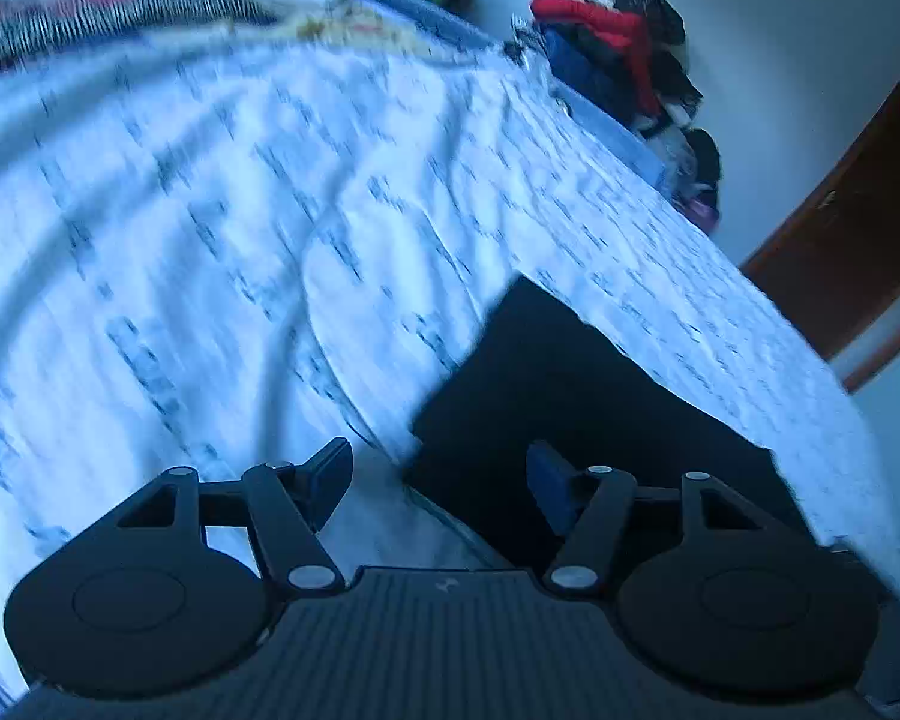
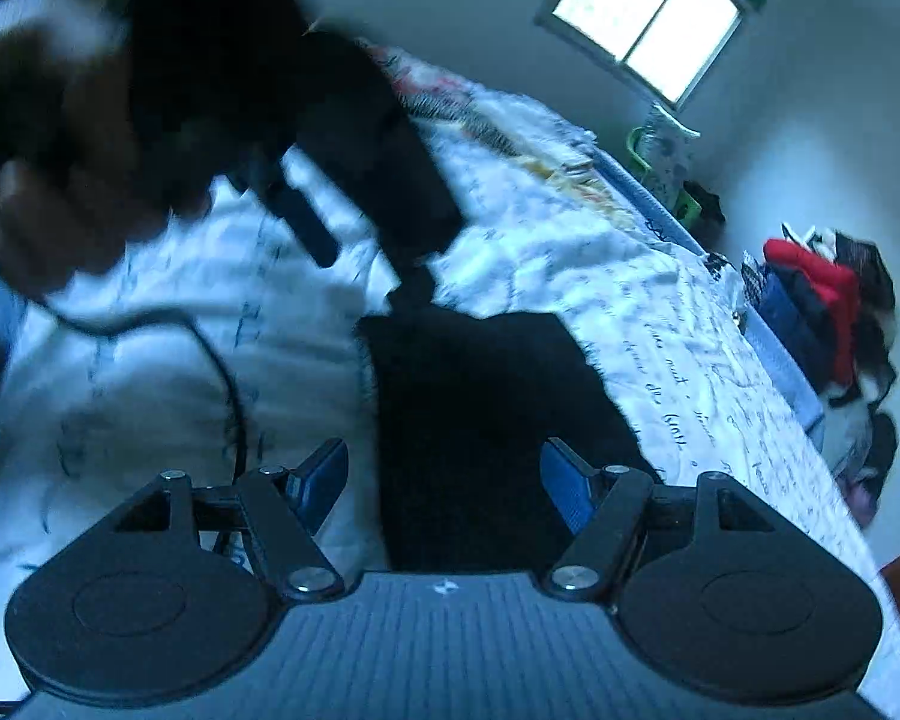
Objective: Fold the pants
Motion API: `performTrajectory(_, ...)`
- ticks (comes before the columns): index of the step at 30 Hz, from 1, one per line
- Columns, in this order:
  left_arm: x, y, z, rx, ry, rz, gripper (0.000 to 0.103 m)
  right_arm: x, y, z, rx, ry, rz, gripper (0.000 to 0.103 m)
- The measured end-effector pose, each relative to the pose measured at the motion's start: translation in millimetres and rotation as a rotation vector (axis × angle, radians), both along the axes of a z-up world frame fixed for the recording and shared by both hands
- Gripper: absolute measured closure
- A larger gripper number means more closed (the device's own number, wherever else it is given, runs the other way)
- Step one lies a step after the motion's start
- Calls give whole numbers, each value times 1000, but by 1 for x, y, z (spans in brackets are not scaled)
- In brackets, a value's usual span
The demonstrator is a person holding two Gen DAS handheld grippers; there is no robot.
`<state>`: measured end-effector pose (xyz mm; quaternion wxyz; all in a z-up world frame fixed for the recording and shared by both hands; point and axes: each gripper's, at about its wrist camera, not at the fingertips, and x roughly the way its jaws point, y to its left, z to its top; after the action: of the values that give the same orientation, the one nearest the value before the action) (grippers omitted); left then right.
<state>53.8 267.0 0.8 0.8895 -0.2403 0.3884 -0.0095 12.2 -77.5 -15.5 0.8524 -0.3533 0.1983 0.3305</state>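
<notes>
The black pants [image 1: 576,384] lie as a flat dark folded shape on the white printed bedsheet [image 1: 210,210]; they also show in the right wrist view [image 2: 486,420]. My left gripper [image 1: 438,480] is open and empty, just above the pants' near-left corner. My right gripper [image 2: 444,480] is open and empty, hovering over the near end of the pants. In the right wrist view the other gripper [image 2: 330,168] appears blurred above the bed, held by a hand [image 2: 48,228].
A pile of clothes, red and dark [image 1: 618,54], sits beyond the bed's far edge, also in the right wrist view [image 2: 822,306]. A patterned blanket [image 1: 108,6] lies at the head. A brown door [image 1: 852,228] is at right. A window [image 2: 648,18] is on the wall.
</notes>
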Motion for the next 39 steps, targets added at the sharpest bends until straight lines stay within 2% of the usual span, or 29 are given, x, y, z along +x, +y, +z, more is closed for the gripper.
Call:
performTrajectory(4,5,-2,-12,-130,47,-41,30,0,14,-27,-107,-82,4,33)
performTrajectory(10,13,-2,-28,-248,78,-72,24,0,30,-39,-144,-224,35,34)
performTrajectory(13,16,2,-35,-296,86,-55,24,4,40,-43,-170,-253,59,42)
performTrajectory(14,18,5,-37,-307,94,-46,24,7,42,-43,-174,-254,62,50)
performTrajectory(15,20,9,-41,-354,93,-49,22,12,44,-43,-177,-247,60,57)
performTrajectory(16,20,12,-44,-419,91,-53,20,16,45,-42,-174,-221,63,75)
performTrajectory(17,21,14,-47,-468,88,-54,20,19,45,-41,-163,-196,67,77)
performTrajectory(19,25,16,-51,-531,81,-51,19,20,42,-41,-155,-210,71,82)
performTrajectory(21,29,15,-57,-577,73,-45,19,21,37,-34,-105,-194,56,87)
performTrajectory(26,46,7,-68,-728,46,-47,19,49,2,11,192,-26,-54,88)
performTrajectory(29,62,2,-73,-780,40,-32,21,63,-20,26,305,71,-90,88)
performTrajectory(32,75,2,-76,-783,58,-9,24,68,-34,38,382,236,-45,88)
performTrajectory(34,80,3,-78,-790,60,-5,27,67,-54,55,483,294,-11,88)
performTrajectory(36,83,3,-78,-774,58,-7,30,74,-77,70,590,346,-25,88)
performTrajectory(37,83,3,-76,-759,62,-8,35,82,-83,73,601,353,-53,88)
performTrajectory(39,86,1,-75,-712,73,-8,43,95,-85,68,525,315,-139,88)
